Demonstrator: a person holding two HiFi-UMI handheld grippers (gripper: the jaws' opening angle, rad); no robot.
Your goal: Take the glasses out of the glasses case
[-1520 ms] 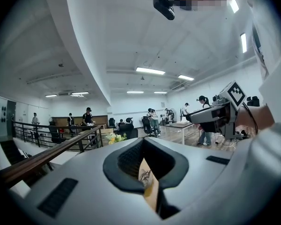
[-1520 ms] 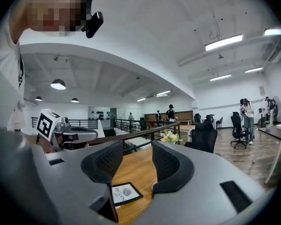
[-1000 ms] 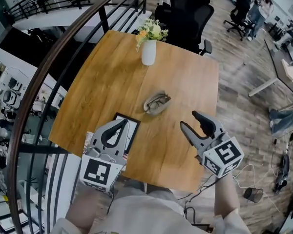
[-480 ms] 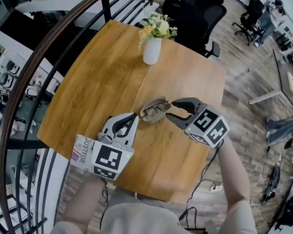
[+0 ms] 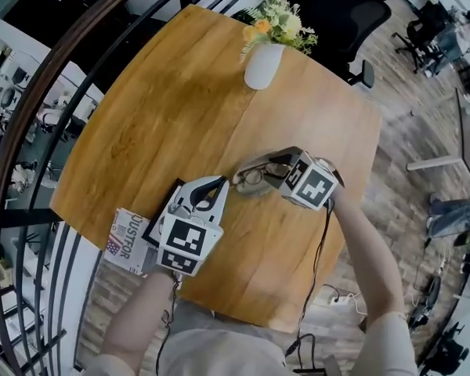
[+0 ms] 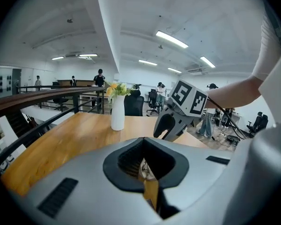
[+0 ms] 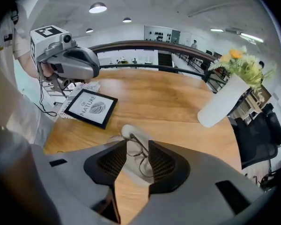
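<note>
We see the case (image 5: 249, 183) lying near the middle of the table (image 5: 172, 108) with the glasses (image 7: 139, 150) resting in it, and a vase (image 5: 264, 65) stands well beyond. Our right gripper (image 5: 272, 166) points steeply down over the case; its jaws are apart and have just been closing, straddling glasses and case without clearly pressing on either. Our left gripper (image 5: 218, 182) hangs just beside the case on its near left, jaws together and holding nothing, over a framed print (image 7: 90, 108) at the table's edge
</note>
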